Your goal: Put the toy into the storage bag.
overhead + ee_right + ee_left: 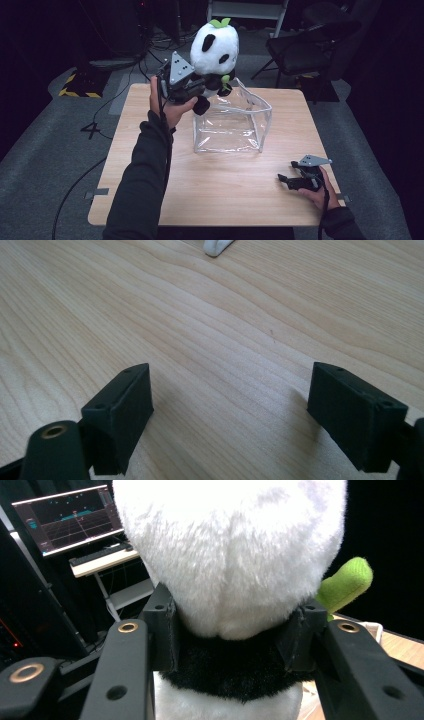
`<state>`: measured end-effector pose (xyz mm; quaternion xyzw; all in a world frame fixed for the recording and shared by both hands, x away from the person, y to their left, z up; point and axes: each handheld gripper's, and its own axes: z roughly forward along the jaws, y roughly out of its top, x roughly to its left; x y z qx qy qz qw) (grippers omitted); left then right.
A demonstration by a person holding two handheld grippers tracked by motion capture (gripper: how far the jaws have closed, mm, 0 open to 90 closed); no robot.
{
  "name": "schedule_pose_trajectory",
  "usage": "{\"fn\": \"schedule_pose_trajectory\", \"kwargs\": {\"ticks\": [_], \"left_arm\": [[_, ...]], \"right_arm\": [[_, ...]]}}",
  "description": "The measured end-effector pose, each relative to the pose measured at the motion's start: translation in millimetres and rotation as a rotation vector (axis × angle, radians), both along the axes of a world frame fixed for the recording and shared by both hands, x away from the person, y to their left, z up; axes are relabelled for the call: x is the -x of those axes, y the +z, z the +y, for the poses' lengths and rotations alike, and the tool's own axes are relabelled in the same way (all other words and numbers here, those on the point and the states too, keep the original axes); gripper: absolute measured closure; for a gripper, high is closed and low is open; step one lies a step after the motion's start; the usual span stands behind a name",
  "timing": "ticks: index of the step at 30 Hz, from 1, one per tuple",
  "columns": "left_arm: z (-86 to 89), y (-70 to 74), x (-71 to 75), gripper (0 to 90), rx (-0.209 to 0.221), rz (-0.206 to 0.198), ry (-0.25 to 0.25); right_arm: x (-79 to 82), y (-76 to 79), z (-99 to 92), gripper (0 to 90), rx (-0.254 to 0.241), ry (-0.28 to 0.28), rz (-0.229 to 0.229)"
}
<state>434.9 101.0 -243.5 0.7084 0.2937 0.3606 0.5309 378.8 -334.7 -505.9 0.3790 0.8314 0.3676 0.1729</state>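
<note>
So the panda plush (216, 47) is up in the air over the back-left corner of the clear bag (232, 122), not inside it. It's a fuzzy white thing with black ears, black arms and feet, and a little green leaf sprout on top of its head. The left gripper (197, 86) has it pinched around the black band of fur at its middle; in the left gripper view the two black pads press into the plush (230, 580) from both sides, white fluff bulging above them, and a green felt bit (345, 582) sticks out on the right.

The bag is a boxy see-through plastic one, standing open on the tabletop (150, 190), soft walls a bit wrinkled and the rim wavy. Can't see anything inside it, just the wood showing through.

The right gripper (286, 181) is parked low near the front-right edge of the tabletop, well apart from the bag. Its jaws are spread wide with nothing between them; the right gripper view just looks along light wood grain (215, 340), with a small white object (217, 246) at the top edge that I can't identify.

Tabletop is pale laminate wood, square-ish. Beyond it there's grey carpet, cables and a dark folding chair (305, 47).
</note>
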Motion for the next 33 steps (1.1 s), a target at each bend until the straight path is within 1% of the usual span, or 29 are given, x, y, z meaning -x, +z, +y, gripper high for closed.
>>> {"fn": "schedule_pose_trajectory", "kwargs": {"ticks": [3, 7, 10, 11, 12, 14, 16, 20, 21, 23, 26, 30, 31, 33], "left_arm": [[-8.2, -0.9, -6.4, 51.5, 0.003, 0.01, -0.007], [-22.4, -4.5, -16.6, 51.5, -0.011, 0.028, -0.003], [-26.8, -6.1, -20.2, 51.4, -0.005, 0.035, -0.005], [-31.8, -7.5, -23.8, 51.4, -0.014, 0.037, 0.001], [-31.8, -7.5, -23.8, 51.4, -0.014, 0.037, 0.001], [-39.2, -9.1, -28.9, 51.3, -0.033, 0.036, 0.019], [-41.2, -9.7, -30.0, 51.2, -0.038, 0.032, 0.021], [-47.4, -13.3, -36.2, 50.9, -0.013, 0.041, 0.039], [-50.0, -15.2, -39.3, 50.9, -0.007, 0.049, 0.044], [-51.4, -16.3, -41.0, 50.9, -0.008, 0.046, 0.05], [-55.0, -19.8, -46.9, 50.9, -0.018, 0.052, 0.074], [-55.8, -25.0, -55.0, 50.8, -0.001, 0.067, 0.096], [-55.8, -25.0, -55.0, 50.8, -0.001, 0.067, 0.096], [-58.2, -27.7, -58.4, 50.7, 0.005, 0.079, 0.105]], "right_arm": [[0.0, 0.0, 0.0, 18.0, 0.0, 0.0, 0.0], [0.1, 0.0, -0.1, 18.0, -0.001, 0.001, -0.001], [0.1, 0.0, -0.1, 18.0, -0.001, 0.003, -0.001], [0.2, 0.0, -0.1, 18.0, -0.001, 0.003, -0.001], [0.2, 0.0, -0.1, 18.0, -0.001, 0.003, -0.001], [0.2, 0.0, -0.1, 18.0, 0.0, 0.006, -0.002], [0.2, 0.0, -0.1, 18.0, 0.0, 0.006, -0.002], [0.3, 0.0, -0.1, 18.0, 0.001, 0.009, -0.001], [0.3, 0.0, 0.0, 18.0, 0.001, 0.009, -0.002], [0.3, -0.1, 0.0, 18.0, 0.001, 0.01, -0.002], [0.4, 0.0, -0.1, 18.0, 0.002, 0.011, -0.002], [0.6, 0.1, -0.1, 18.0, 0.001, 0.012, -0.001], [0.6, 0.1, -0.1, 18.0, 0.001, 0.012, -0.001], [0.6, 0.0, -0.1, 18.0, 0.001, 0.012, -0.001]]}}
